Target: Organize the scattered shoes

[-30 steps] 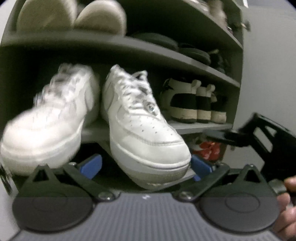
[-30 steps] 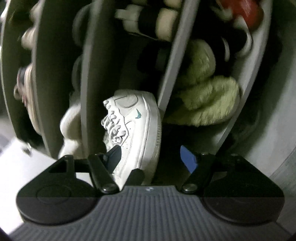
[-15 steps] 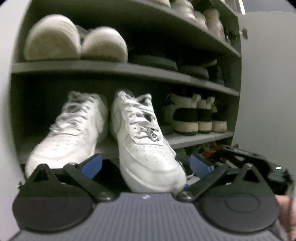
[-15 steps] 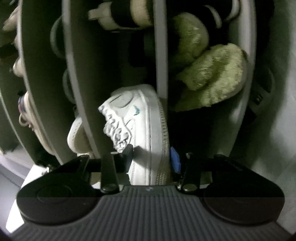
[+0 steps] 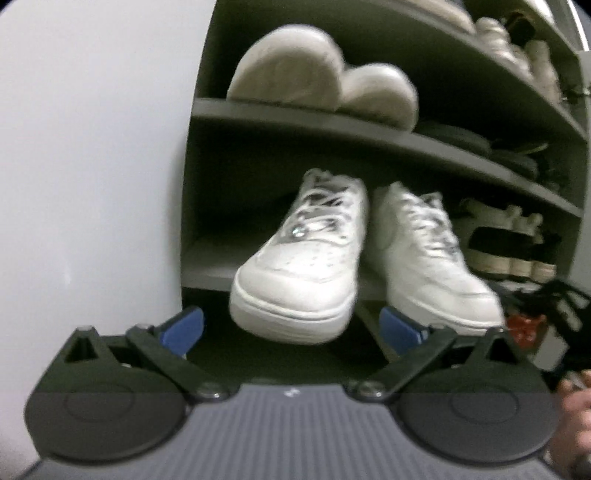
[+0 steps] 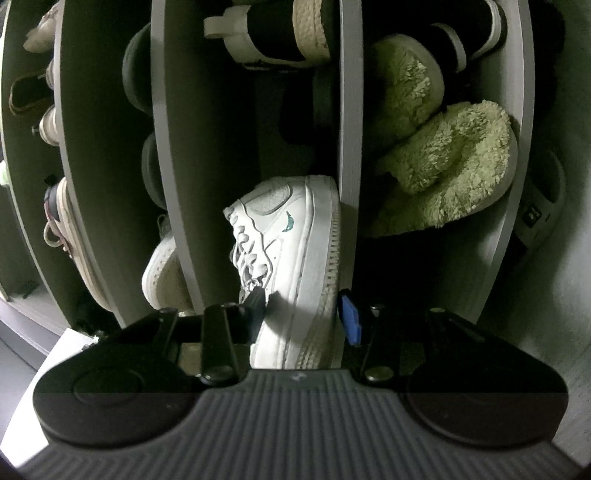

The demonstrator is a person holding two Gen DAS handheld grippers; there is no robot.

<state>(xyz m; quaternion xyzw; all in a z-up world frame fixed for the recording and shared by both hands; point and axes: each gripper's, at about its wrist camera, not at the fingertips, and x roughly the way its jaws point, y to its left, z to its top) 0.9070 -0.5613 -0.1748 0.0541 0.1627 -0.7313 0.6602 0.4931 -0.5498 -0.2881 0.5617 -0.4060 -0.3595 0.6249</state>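
Grey shelf (image 5: pixel 295 114), white wall (image 5: pixel 92 147). Left hand-held gripper (image 5: pixel 291 325) empty, closing, apparently backed off; right hand-held gripper (image 6: pixel 301 310) now clamps white sneaker (image 6: pixel 295 258).

A plain white wall (image 5: pixel 92 166) stands just left of a dark grey shoe rack (image 5: pixel 295 114). On an upper shelf, a pair of pale rounded slippers (image 5: pixel 288 66) lies toes outward, with flat dark shoes (image 5: pixel 458 136) beside them to the right. One shelf down, at the right end, black-and-cream shoes (image 5: pixel 498 236) stand in a row. In the right wrist view the rack appears turned sideways: fluffy green slippers (image 6: pixel 454 158) are piled in one compartment, a black shoe with a cream sole (image 6: pixel 266 33) in the next, and a pale sneaker with pinkish laces (image 6: pixel 62 229) further left.
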